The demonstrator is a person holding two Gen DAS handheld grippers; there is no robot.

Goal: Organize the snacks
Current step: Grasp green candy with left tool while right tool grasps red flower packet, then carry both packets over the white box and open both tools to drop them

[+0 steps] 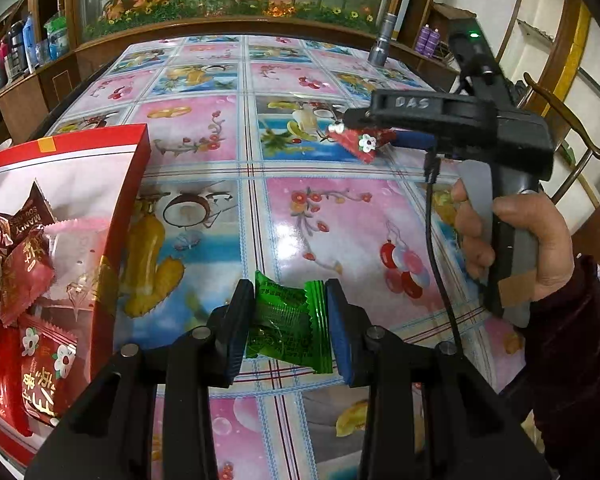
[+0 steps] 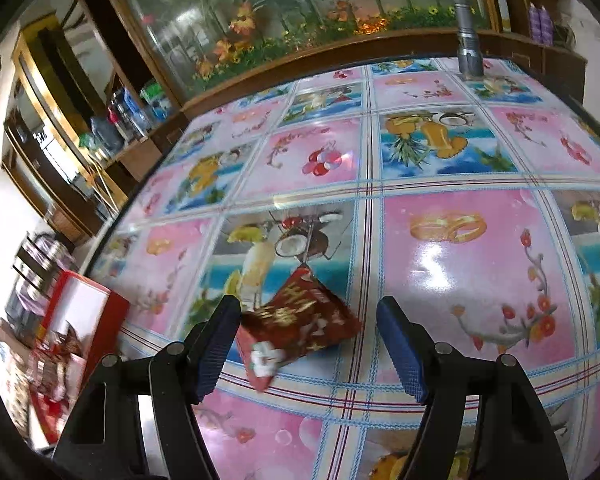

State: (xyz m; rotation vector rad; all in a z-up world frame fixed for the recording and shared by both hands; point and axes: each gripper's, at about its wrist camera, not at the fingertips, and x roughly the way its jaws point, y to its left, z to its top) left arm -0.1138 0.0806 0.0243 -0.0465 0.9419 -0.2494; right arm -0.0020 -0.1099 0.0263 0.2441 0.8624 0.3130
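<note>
Two grippers, left gripper (image 1: pixel 286 320) clamping green candy (image 1: pixel 288 326), right gripper (image 2: pixel 310 346) spread wide around red packet (image 2: pixel 296 330), "DAS" embossed.

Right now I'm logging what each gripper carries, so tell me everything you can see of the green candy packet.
The green candy packet is a small pillow-shaped sachet of shiny, translucent green film with crimped, serrated end seals and dark fine print on its face. It looks sealed and plump. It sits tilted between the left gripper fingers, whose blue ribbed pads press its two sides. Whether its lower edge touches the tablecloth cannot be told. The red box stands to its left, apart.
</note>
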